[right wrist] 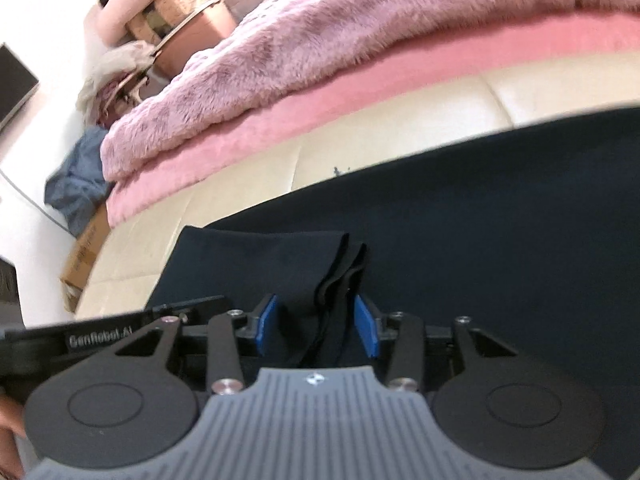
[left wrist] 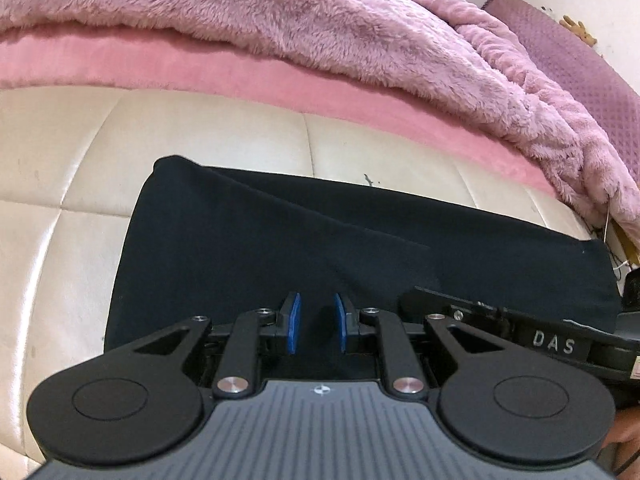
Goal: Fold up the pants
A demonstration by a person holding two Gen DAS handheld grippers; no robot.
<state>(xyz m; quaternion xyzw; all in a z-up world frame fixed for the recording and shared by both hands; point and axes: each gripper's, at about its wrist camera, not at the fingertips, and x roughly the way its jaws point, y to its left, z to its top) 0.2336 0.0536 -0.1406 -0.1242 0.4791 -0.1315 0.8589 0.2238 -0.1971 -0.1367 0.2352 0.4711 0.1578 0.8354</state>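
Observation:
Dark navy pants (left wrist: pixel 304 236) lie folded on a cream quilted bed surface (left wrist: pixel 60 184). My left gripper (left wrist: pixel 317 322) hovers low over the pants' near edge, its blue pads (left wrist: pixel 294 322) apart with dark cloth between them. In the right wrist view the pants (right wrist: pixel 480 216) spread wide. My right gripper (right wrist: pixel 316 322) is open, with layered cloth edges (right wrist: pixel 340 276) lying between its blue pads (right wrist: pixel 267 322). The right gripper's body shows in the left wrist view (left wrist: pixel 560 344) at the right.
A fluffy pink blanket (left wrist: pixel 320 28) and pink sheet (left wrist: pixel 200 68) lie behind the pants. In the right wrist view, a cardboard box (right wrist: pixel 84 256), blue clothes (right wrist: pixel 76 184) and clutter (right wrist: pixel 168 28) sit beyond the bed's left end.

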